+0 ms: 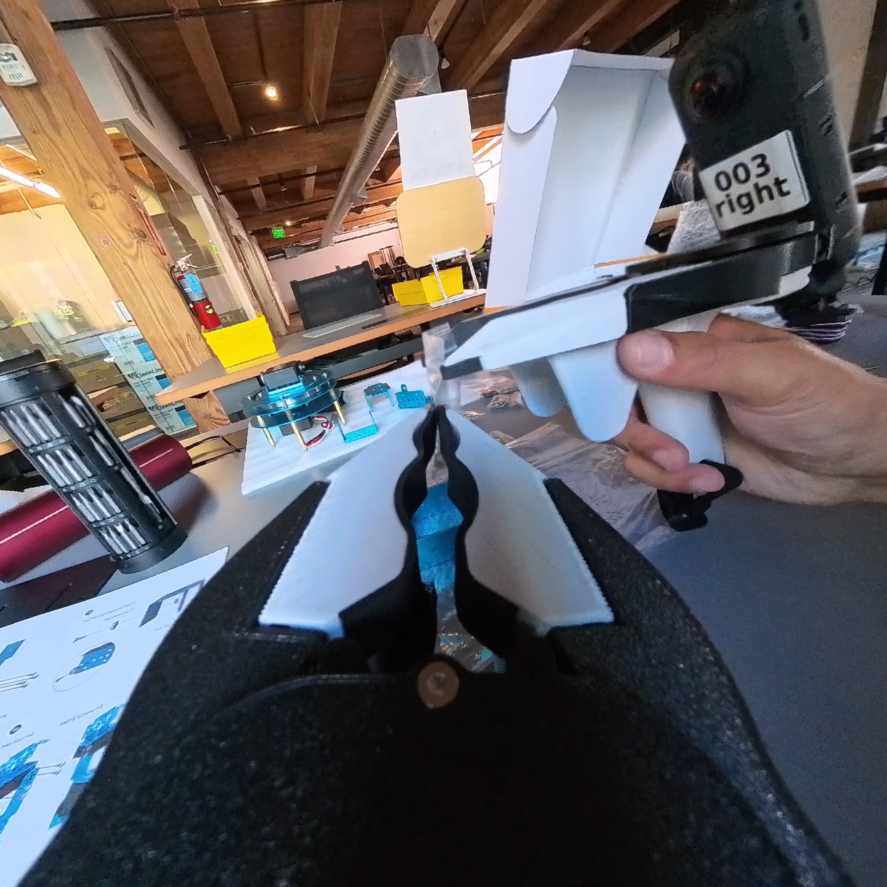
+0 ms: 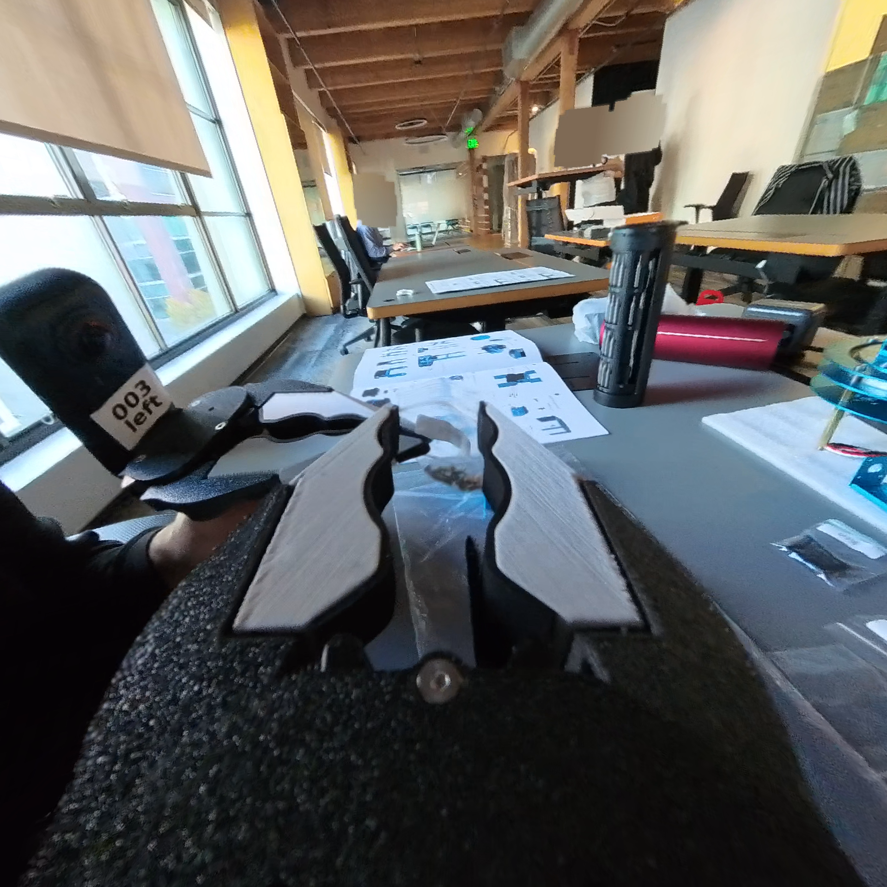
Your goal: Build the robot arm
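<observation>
My left gripper [image 1: 437, 415] is shut, pinching the edge of a small clear plastic bag [image 1: 434, 365] that holds dark small hardware [image 2: 449, 468]. It is held above the grey table [image 2: 672, 456]. My right gripper [image 2: 437, 413] is open, with its fingers on either side of the bag and not closed on it. In the left wrist view the right gripper [image 1: 451, 369] comes in from the right, held by a hand [image 1: 768, 413], its tip at the bag's top. In the right wrist view the left gripper [image 2: 413, 444] comes in from the left.
A black cylindrical bit holder [image 2: 629, 317] and a red cylinder [image 2: 715, 341] stand beyond an instruction sheet [image 2: 461, 379]. A white foam board carries a blue acrylic assembly [image 1: 293, 398] and blue brackets [image 1: 384, 398]. An open white box [image 1: 576, 182] and small parts bags [image 2: 825, 552] are near. Left and right tips are no more than a few centimetres apart.
</observation>
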Demonstrator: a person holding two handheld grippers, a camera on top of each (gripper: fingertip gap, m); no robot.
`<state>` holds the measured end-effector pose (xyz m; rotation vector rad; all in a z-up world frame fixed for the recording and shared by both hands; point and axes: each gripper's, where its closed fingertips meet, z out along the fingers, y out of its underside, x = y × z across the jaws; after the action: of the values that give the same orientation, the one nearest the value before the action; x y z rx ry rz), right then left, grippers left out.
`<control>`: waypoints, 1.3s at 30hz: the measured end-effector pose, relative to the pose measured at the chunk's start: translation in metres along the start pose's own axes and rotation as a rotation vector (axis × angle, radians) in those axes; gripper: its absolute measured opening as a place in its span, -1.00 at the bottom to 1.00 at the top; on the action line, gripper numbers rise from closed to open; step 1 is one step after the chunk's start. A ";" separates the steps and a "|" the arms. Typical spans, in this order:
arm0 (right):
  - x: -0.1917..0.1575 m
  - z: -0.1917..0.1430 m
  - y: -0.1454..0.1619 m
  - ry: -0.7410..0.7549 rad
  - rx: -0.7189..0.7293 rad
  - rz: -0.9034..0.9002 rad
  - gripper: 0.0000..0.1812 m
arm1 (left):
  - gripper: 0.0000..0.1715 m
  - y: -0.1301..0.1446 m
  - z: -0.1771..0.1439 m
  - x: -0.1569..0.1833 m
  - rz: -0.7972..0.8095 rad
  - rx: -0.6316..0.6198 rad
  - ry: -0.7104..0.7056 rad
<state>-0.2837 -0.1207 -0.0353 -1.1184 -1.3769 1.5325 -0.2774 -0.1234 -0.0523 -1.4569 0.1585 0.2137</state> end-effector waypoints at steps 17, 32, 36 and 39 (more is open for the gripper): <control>0.001 -0.006 0.000 -0.015 0.001 -0.060 -1.00 | -0.97 -0.003 -0.003 0.002 -0.001 0.020 0.016; -0.025 -0.006 0.001 -0.139 -0.023 -0.114 -1.00 | -0.89 -0.023 -0.017 0.001 -0.300 0.160 0.205; -0.026 -0.006 0.001 -0.167 -0.023 -0.081 -0.99 | -1.00 -0.025 -0.019 0.006 -0.274 0.165 0.227; -0.026 -0.010 0.001 -0.198 -0.034 -0.071 -0.90 | -1.00 -0.025 -0.022 0.010 -0.238 0.168 0.241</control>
<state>-0.2660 -0.1426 -0.0332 -0.9478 -1.5631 1.6076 -0.2612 -0.1469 -0.0329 -1.3180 0.1921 -0.1667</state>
